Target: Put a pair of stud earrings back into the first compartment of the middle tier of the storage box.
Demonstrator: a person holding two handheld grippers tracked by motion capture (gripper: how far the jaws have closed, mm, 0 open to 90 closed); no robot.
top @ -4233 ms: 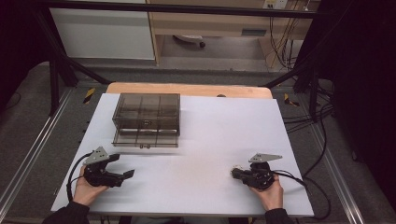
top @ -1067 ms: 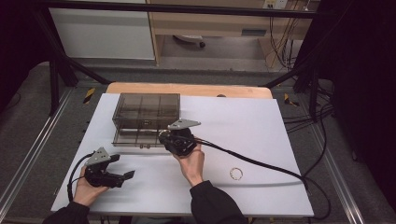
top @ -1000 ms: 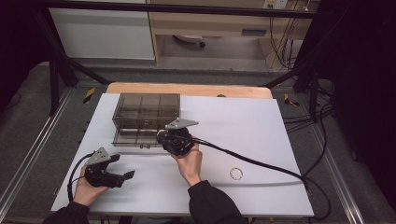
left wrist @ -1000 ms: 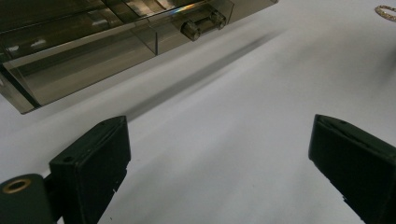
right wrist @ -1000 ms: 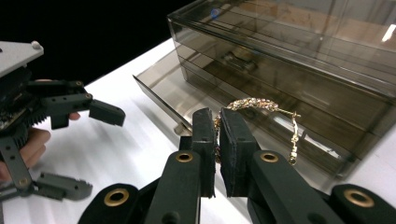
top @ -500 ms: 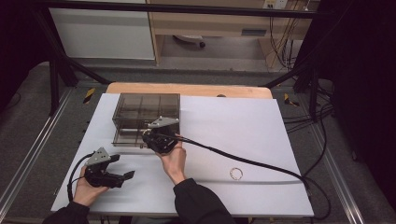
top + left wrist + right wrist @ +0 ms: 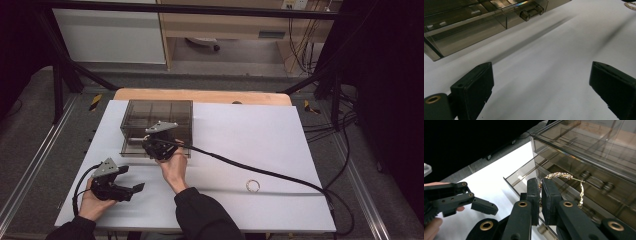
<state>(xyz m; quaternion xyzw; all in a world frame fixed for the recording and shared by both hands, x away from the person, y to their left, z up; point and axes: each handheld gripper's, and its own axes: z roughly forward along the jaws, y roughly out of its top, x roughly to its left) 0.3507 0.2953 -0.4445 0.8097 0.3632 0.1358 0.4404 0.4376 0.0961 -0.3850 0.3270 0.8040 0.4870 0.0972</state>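
Over open drawer (image 7: pixel 524 178) | right tongs (image 7: pixel 540 195) pinch bracelet (image 7: pixel 560 175), clasp likely hidden | left tongs (image 7: pixel 541 87) agape, empty

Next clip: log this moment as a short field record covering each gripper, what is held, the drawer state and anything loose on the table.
right gripper: shut on bracelet, over the open drawer
bracelet: gold chain, pinched at one end, the rest arching out and dangling
organiser: smoky clear box, bottom drawer pulled out
left gripper: open, holding nothing, low over the table
loose item: ring-shaped piece lying on the table
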